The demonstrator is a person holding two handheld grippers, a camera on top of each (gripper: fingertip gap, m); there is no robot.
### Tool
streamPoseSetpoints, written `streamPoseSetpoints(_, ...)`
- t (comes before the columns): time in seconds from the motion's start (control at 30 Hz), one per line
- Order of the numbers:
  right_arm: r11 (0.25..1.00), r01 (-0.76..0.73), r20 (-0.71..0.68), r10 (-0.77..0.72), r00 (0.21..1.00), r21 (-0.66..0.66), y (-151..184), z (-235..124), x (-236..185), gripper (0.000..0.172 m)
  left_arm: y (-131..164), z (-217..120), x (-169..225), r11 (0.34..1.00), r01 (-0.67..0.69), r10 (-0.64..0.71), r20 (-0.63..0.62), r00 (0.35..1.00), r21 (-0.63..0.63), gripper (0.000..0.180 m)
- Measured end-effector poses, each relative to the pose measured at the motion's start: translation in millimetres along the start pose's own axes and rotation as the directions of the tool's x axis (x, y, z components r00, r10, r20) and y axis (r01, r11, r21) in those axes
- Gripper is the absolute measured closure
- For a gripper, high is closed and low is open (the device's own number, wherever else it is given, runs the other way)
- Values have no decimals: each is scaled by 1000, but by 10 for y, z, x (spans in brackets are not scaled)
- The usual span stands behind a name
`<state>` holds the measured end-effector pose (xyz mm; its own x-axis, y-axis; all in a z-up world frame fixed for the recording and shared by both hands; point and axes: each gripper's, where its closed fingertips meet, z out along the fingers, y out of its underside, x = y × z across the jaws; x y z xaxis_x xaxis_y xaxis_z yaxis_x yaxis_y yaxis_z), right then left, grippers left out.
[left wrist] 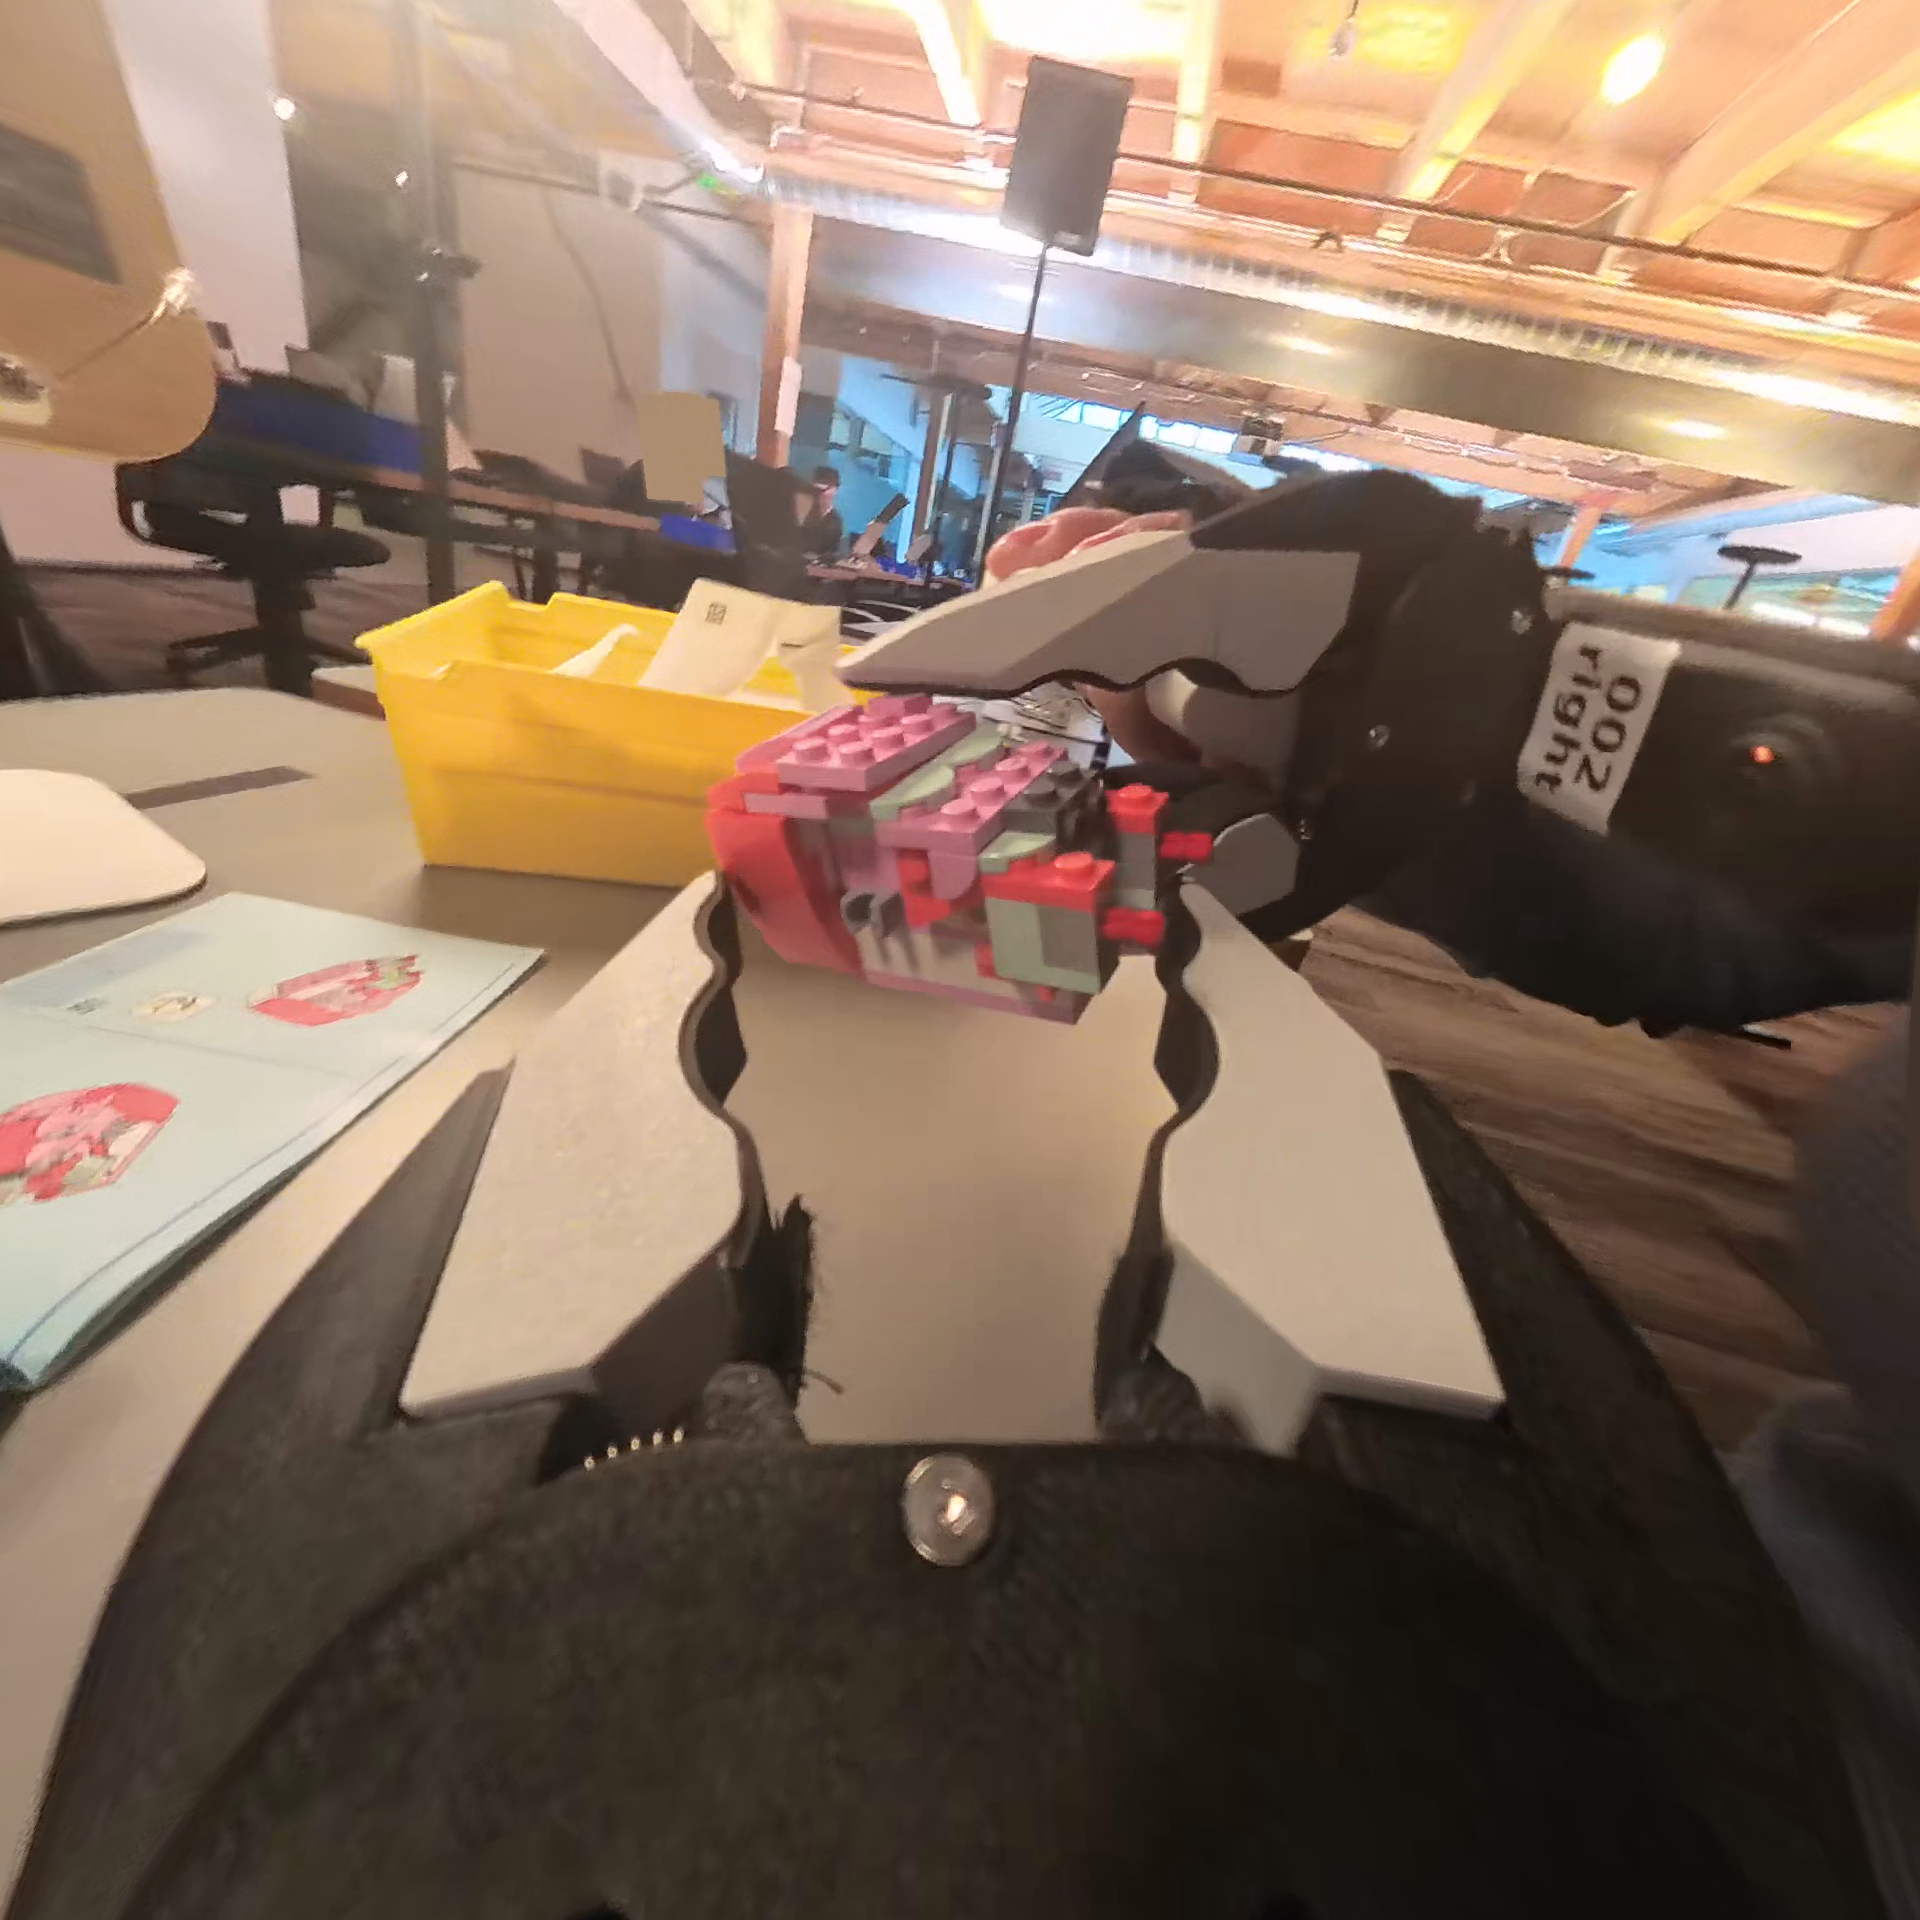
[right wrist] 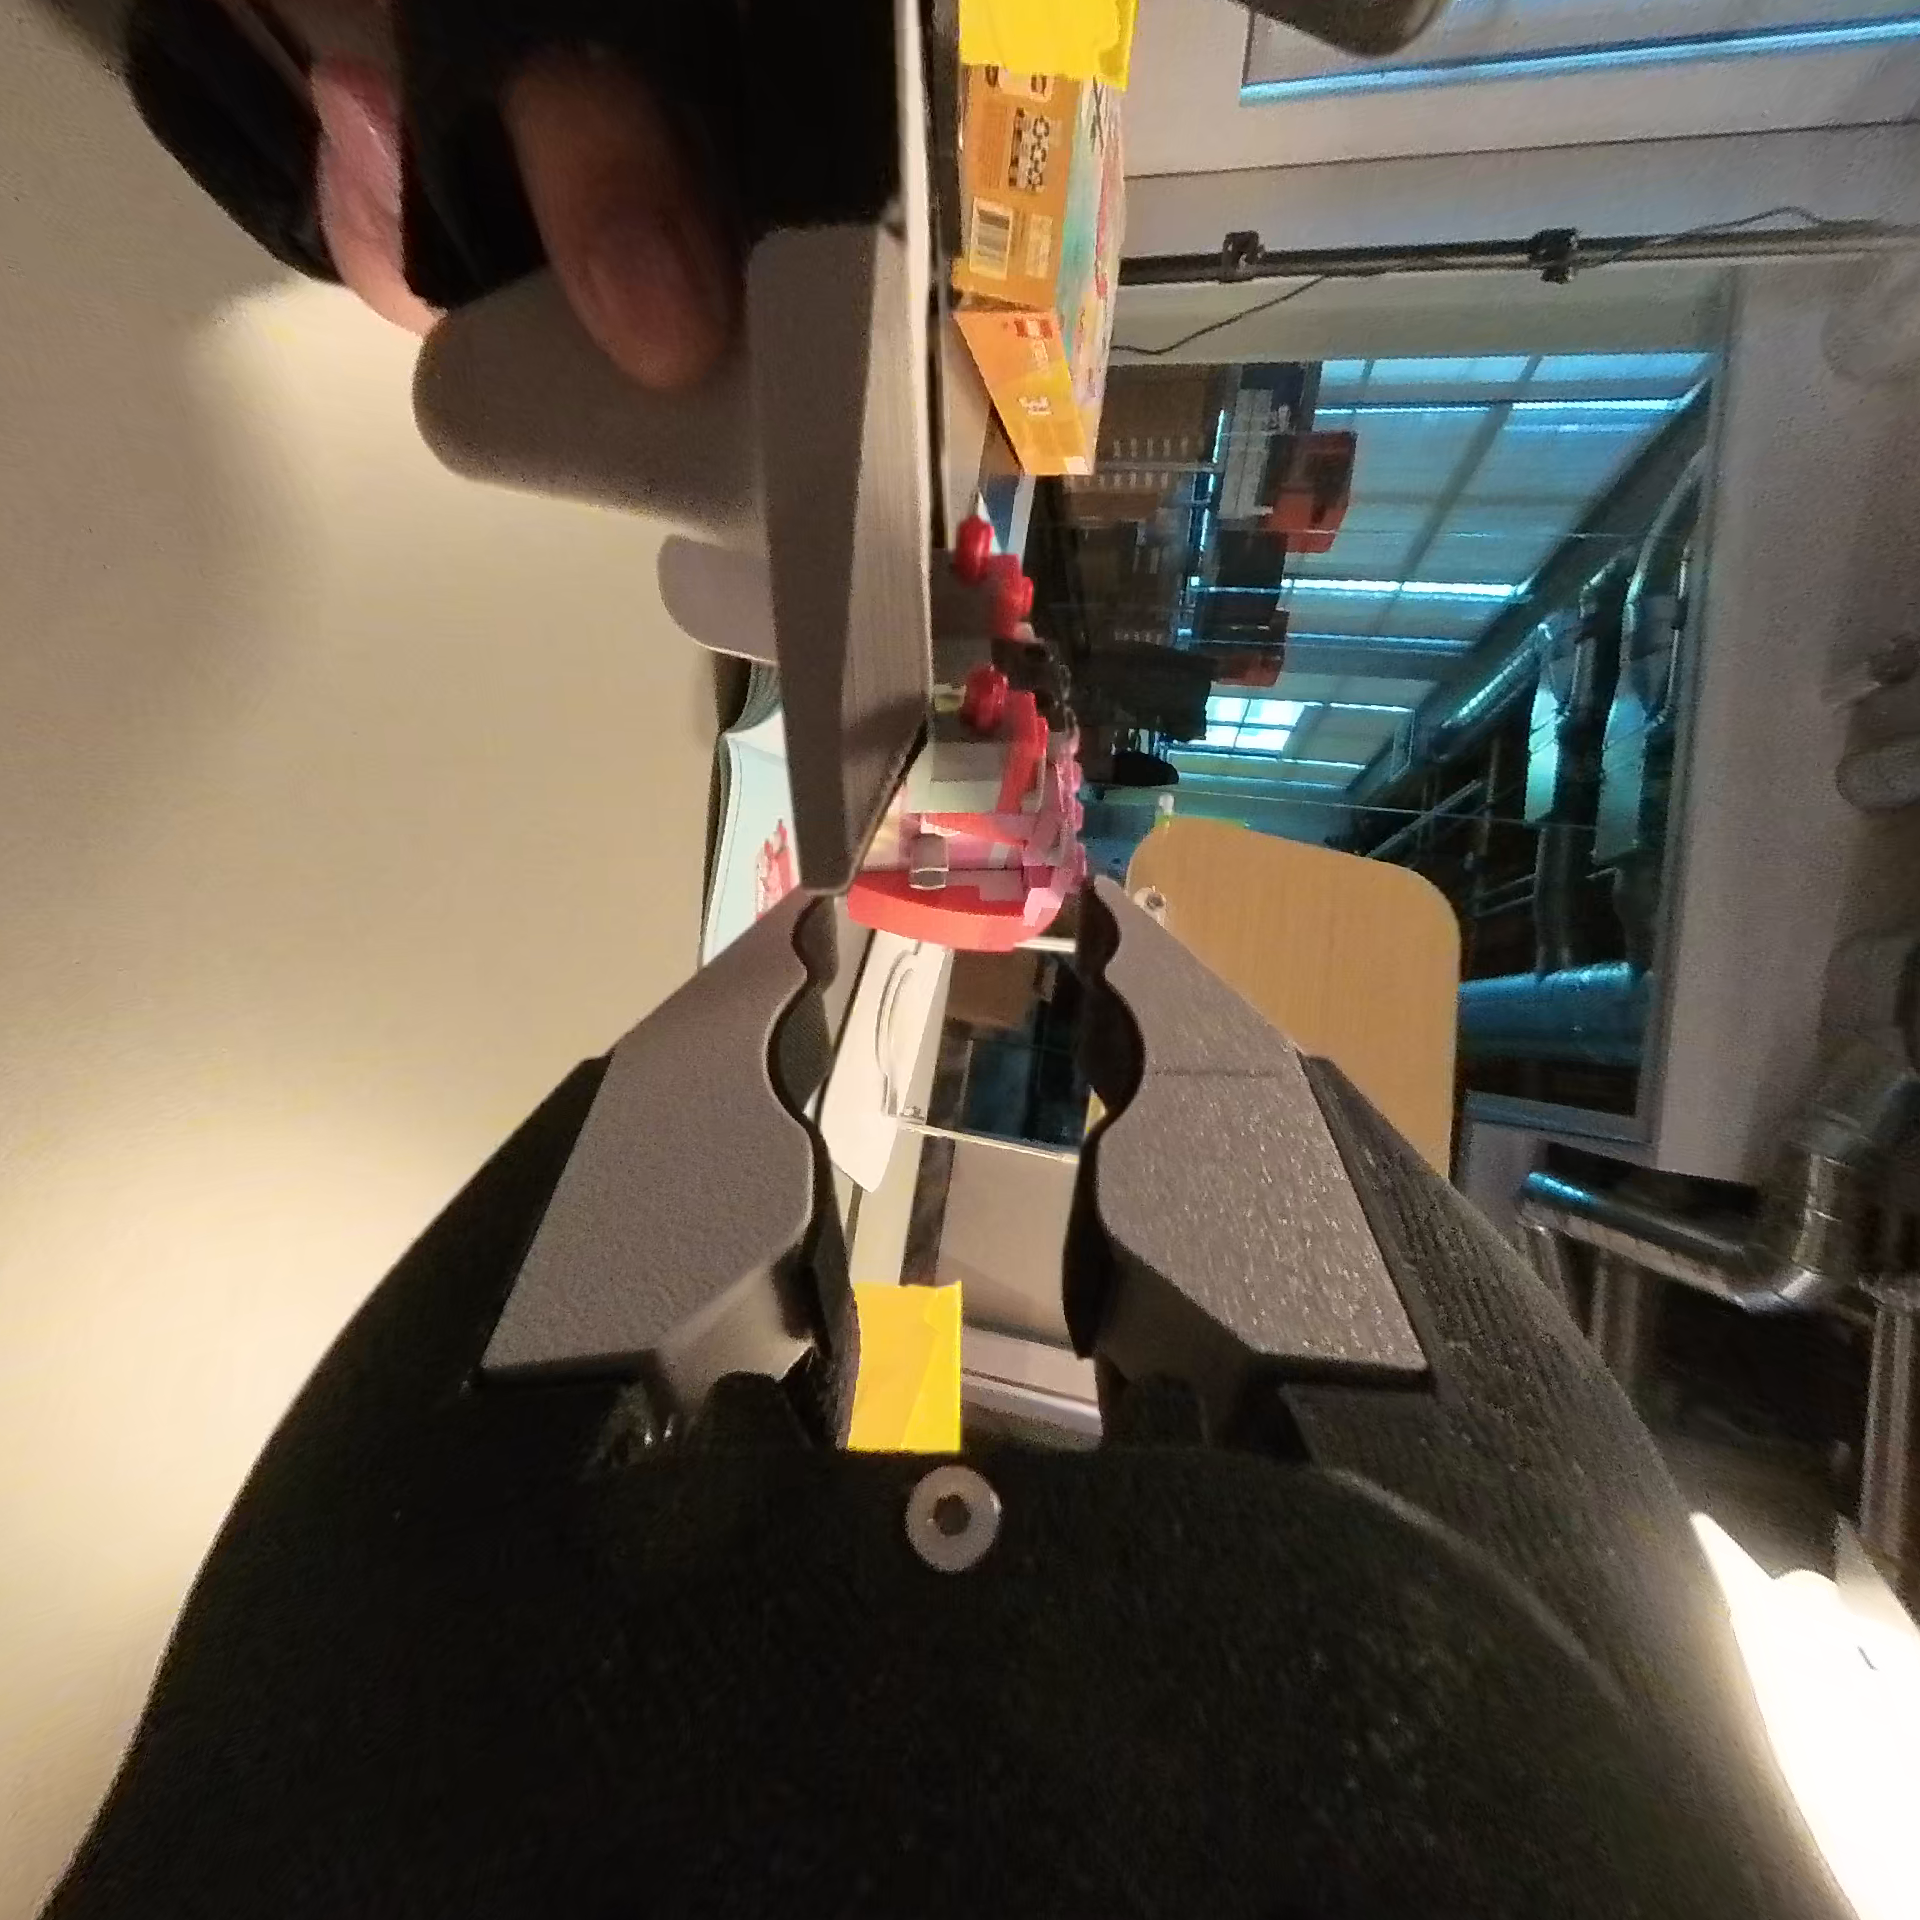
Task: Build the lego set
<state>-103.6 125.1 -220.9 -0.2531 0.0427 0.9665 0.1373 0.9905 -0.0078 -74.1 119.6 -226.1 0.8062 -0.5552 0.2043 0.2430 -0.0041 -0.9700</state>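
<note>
Gripped in the right gripper (right wrist: 956, 909): a red, pink and grey brick model (left wrist: 914, 873), lifted off the surface (left wrist: 914, 1195), with one of the fingers (left wrist: 1091, 613) lying on the pink top plate and the other coming in from below at four o'clock. Partly closed, about the model's own thickness.

Spread wide around the same model: the left gripper (left wrist: 951, 904), one tip by the red curved side at nine o'clock, the other by the red pegs at three o'clock. Looks like no squeeze; real contact hard to confirm.

Advice, as a judgement only: keep the right hold square on the flat plates, not on loose studs, and press gently, since stacked bricks shear apart easily. Bring the left tips onto solid red faces, clear of the protruding pegs.

Seen only from the left wrist: a yellow bin (left wrist: 540, 748) at eleven o'clock of the model, a pale blue booklet (left wrist: 208, 1091) at eight o'clock, and the upper grip on the top plate.

Seen only from the right wrist: the model's red end between the right tips, a hand (right wrist: 582, 208) at eleven o'clock, and an orange box (right wrist: 1039, 343) at twelve.
</note>
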Motion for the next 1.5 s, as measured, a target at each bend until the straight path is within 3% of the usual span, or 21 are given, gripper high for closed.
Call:
streamPoseSetpoints(0.13, 999, 10, -17, -11, 1000, -31, 49, 40, -29, 127, 44, 13, -58, 1000, 13, -12, 45, 999, -21, 99)
streamPoseSetpoints(0.27, 999, -30, -4, 30, 1000, -23, 72, 57, -83, 127, -61, -53, -66, 974, -225, 226, 115, 967, -26, 90)
streamPoseSetpoints(0.47, 938, -325, 130, 309, 942, 123, 17, -26, -199, 126, 35, -128, 42, 825, -550, 558, 34, 829, -127, 82)
streamPoseSetpoints(0.6, 888, -415, 223, 372, 901, 195, -57, -120, -279, 126, 218, -85, 93, 713, -672, 683, -15, 730, -199, 90)
streamPoseSetpoints(0.73, 879, -415, 274, 350, 896, 234, -157, -194, -353, 126, 334, -42, 93, 658, -713, 729, -34, 684, -243, 101)
streamPoseSetpoints(0.83, 879, -409, 290, 336, 896, 245, -199, -222, -387, 126, 300, -63, 122, 656, -724, 736, -33, 677, -214, 119)
streamPoseSetpoints(0.93, 888, -396, 298, 321, 899, 236, -191, -219, -417, 127, 304, -82, 140, 646, -732, 742, -49, 669, -213, 126)
streamPoseSetpoints(1.5, 919, -306, 351, 209, 913, 249, -205, -289, -462, 127, 387, -83, 170, 580, -782, 783, -107, 612, -231, 129)
